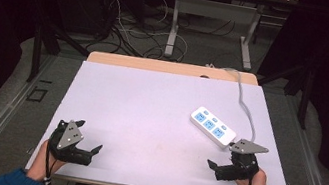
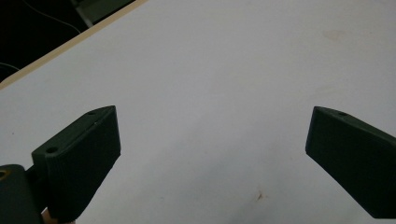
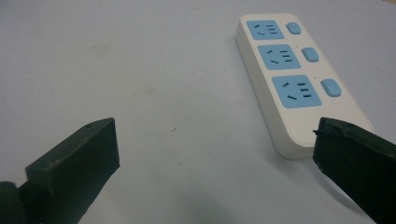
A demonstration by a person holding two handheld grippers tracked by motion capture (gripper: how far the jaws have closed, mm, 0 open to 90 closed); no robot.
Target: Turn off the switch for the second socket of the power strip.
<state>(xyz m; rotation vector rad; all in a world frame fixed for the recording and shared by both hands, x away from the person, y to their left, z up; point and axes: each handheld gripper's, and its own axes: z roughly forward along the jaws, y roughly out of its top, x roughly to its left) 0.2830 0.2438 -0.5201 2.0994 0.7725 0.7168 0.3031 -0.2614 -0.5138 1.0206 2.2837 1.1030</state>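
White three-socket power strip with blue faces (image 1: 213,127) lies flat at table's right, cord trailing back off far edge. We hold right gripper (image 3: 215,154) just short of it, jaws spread, ready to approach; left gripper (image 1: 86,141), jaws apart, rests over bare white tabletop (image 1: 149,110).

no text, brand, number or sign can be read. the white power strip (image 3: 299,79) bears only three blue socket faces and three blue buttons, unlettered. beside the power strip, the white table (image 1: 149,110) carries no label either.
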